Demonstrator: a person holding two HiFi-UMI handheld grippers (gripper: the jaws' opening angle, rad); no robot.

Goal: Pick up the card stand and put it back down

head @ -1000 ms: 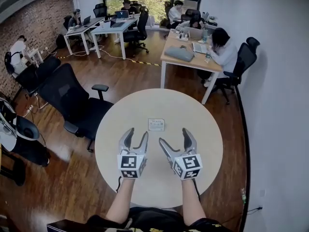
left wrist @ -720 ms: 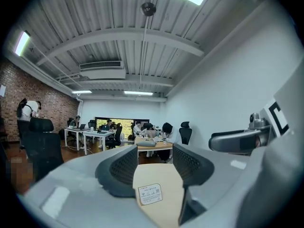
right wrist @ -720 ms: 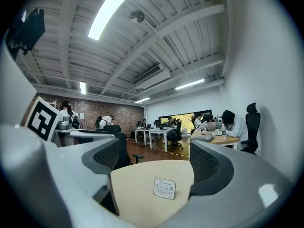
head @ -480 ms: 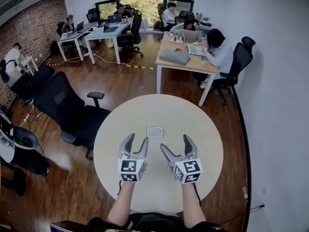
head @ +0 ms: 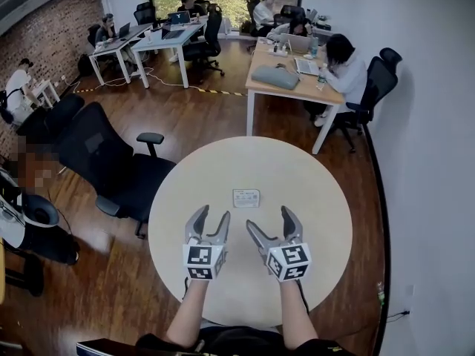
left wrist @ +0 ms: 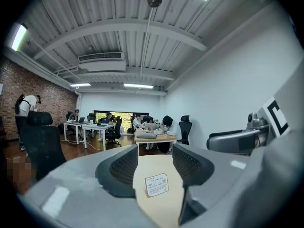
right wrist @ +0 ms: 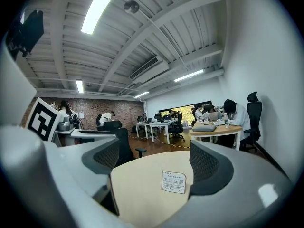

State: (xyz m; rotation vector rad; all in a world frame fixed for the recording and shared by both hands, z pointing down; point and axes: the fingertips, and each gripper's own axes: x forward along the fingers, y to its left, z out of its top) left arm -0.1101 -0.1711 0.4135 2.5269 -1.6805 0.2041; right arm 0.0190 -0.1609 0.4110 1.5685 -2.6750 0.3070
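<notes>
Beyond both tool tips, near the middle of the round surface (head: 319, 199), the card stand (head: 246, 197) stands upright, touched by neither. Left tool (head: 211, 218) and right tool (head: 269, 221) hover side by side, jaws partly apart, nothing between the pads. Judged step: approach, pick-up not begun. Next move calls for advancing one tool until its jaws straddle the stand, then closing gently.
</notes>
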